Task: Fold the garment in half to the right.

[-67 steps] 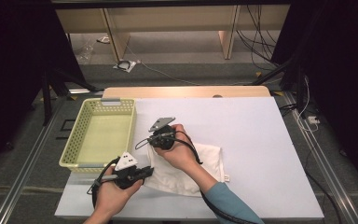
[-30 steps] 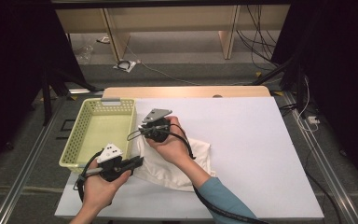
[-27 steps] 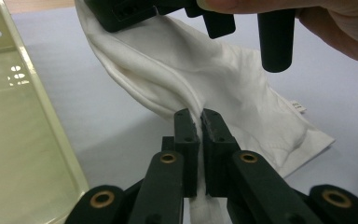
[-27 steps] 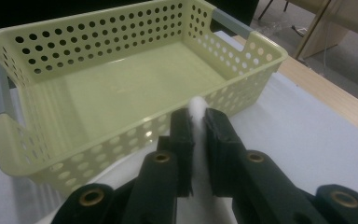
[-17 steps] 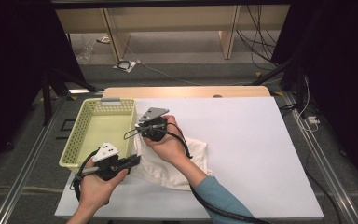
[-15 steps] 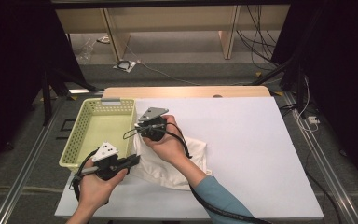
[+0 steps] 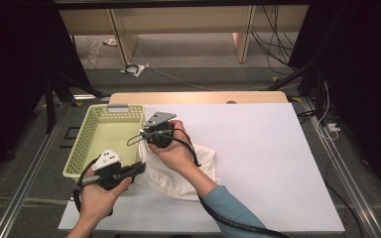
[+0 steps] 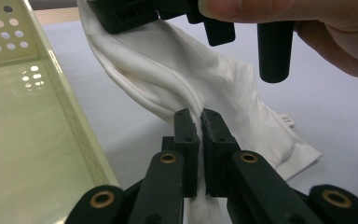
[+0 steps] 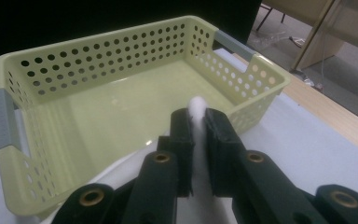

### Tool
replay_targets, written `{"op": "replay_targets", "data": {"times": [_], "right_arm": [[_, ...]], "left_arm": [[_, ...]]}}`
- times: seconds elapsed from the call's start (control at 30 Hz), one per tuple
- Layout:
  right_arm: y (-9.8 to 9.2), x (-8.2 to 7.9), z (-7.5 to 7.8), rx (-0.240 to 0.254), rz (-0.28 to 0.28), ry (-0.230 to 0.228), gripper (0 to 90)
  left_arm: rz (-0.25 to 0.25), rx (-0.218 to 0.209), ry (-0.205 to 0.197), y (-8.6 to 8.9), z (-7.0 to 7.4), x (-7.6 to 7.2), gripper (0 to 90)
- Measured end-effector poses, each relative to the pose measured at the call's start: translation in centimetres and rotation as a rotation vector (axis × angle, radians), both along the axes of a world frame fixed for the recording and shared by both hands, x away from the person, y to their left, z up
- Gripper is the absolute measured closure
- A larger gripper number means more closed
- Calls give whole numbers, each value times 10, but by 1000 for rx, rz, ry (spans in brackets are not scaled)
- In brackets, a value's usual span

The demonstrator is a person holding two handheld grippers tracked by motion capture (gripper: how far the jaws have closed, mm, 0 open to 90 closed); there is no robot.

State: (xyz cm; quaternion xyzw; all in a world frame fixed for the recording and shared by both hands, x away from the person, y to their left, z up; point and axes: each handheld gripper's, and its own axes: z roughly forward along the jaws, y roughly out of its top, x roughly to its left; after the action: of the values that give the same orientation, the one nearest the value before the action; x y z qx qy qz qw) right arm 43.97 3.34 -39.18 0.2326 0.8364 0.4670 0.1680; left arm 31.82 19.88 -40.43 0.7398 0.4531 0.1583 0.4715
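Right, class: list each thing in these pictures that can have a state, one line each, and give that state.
White cotton cloth: bunched, one end lifted, the rest lying on the table, pinched at two places.
Pale yellow perforated plastic basket: upright, nothing inside.
Left gripper: jaws shut on the cloth.
Right gripper: jaws shut on the cloth, held beside the basket.
White table: bears the basket and the cloth.

High view looks down; gripper views sit close, sharing the basket [image 7: 110,133]
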Motion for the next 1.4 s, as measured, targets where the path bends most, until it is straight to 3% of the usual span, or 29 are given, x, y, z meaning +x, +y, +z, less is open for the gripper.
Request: {"op": "replay_targets", "data": {"times": [0.87,1.4], "right_arm": [[14,1,7,29,10,-15,826],[14,6,-6,52,13,17,822]], "left_arm": [[24,-31,-10,11,7,0,855],[23,-11,22,10,1,6,855]]}}
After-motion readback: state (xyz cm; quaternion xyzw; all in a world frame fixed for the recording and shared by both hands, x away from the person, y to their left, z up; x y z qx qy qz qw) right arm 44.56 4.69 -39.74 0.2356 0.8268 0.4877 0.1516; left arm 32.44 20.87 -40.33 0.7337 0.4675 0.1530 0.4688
